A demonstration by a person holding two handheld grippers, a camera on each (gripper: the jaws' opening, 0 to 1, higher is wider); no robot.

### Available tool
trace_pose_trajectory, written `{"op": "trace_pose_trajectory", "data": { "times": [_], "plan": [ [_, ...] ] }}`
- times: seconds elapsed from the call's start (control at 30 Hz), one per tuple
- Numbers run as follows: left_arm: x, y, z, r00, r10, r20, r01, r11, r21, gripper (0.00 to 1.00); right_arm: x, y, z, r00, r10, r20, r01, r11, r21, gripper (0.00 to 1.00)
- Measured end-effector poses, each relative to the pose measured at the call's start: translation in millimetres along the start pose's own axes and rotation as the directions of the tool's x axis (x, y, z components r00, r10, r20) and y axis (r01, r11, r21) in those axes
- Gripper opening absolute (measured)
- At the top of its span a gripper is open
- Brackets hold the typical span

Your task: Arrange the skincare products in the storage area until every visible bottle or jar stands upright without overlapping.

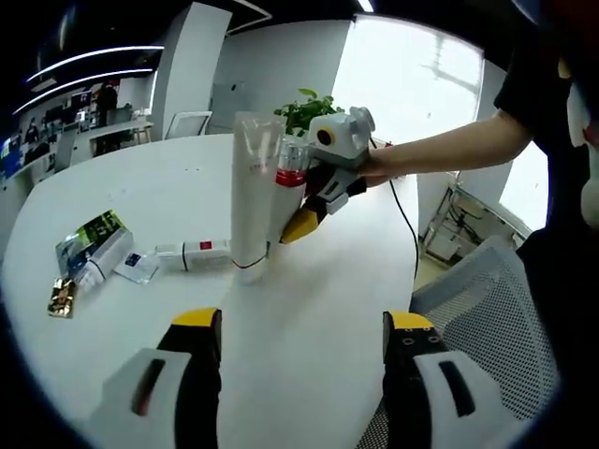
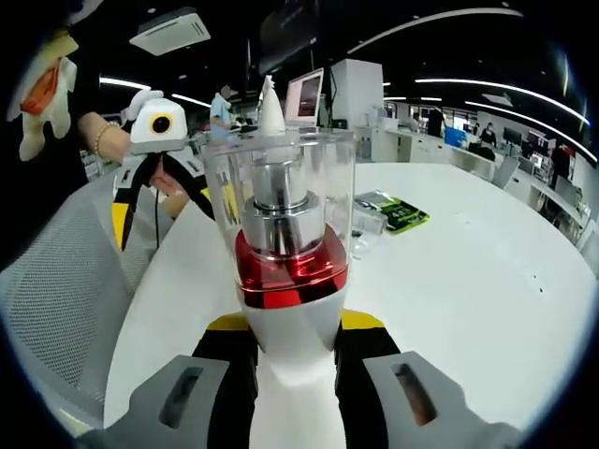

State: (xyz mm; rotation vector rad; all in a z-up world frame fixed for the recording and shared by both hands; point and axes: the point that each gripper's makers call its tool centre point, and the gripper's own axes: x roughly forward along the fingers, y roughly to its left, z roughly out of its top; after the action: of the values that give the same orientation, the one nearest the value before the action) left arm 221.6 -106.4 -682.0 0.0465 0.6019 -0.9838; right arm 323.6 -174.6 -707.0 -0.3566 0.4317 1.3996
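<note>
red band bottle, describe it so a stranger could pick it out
On the round white table, find the right gripper reaching in beside a tall white tube. The bottle is clamped in its jaws: white body, shiny red band, clear cap over a silver pump.

Open-plan office, by every sign. Large round white table (image 1: pixel 309 309) in the near ground, with a grey mesh chair (image 1: pixel 487 309) pulled up at its right edge. Far left: rows of desks (image 1: pixel 56 154) under long strip lights (image 1: pixel 94 56), with more chairs (image 1: pixel 187 122) and a person standing among them. Bright window wall (image 1: pixel 412 84) far right, potted plant (image 1: pixel 307 108) in front of it. Seen the other way: monitors (image 2: pixel 305 94) on desks, a ceiling air unit (image 2: pixel 173 30) (set in a dark ceiling), more strip lights (image 2: pixel 468 17) curving overhead, and people (image 2: pixel 487 136) at distant workstations.
</note>
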Motion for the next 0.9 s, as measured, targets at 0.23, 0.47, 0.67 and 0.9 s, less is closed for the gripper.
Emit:
{"op": "trace_pose_trajectory", "data": {
  "times": [0.23, 0.47, 0.67, 0.9],
  "plan": [
    [-0.2, 3.0, 3.8, 1.0, 0.002, 0.006, -0.002, 1.0, 0.007, 0.63, 0.0, -1.9, -1.5, 1.0, -0.004, -0.004, 0.004, 1.0, 0.022, 0.31],
    [-7.6, 5.0, 5.5, 1.0, 0.015, 0.014, -0.015, 1.0, 0.013, 0.63, -3.3, -0.2, 4.6, 0.999, -0.041, -0.001, 0.041, 0.998, 0.041, 0.33],
    [-19.7, 4.6, 6.3, 0.998, 0.041, 0.039, -0.041, 0.999, 0.006, 0.64, -11.3, 7.7, 6.5, 0.997, -0.073, -0.027, 0.075, 0.995, 0.059, 0.45],
    [-32.8, 2.3, -3.0, 0.997, 0.073, 0.04, -0.072, 0.997, -0.014, 0.66, -23.8, 18.9, 9.0, 0.989, -0.145, -0.036, 0.148, 0.983, 0.106, 0.56]
  ]
}}
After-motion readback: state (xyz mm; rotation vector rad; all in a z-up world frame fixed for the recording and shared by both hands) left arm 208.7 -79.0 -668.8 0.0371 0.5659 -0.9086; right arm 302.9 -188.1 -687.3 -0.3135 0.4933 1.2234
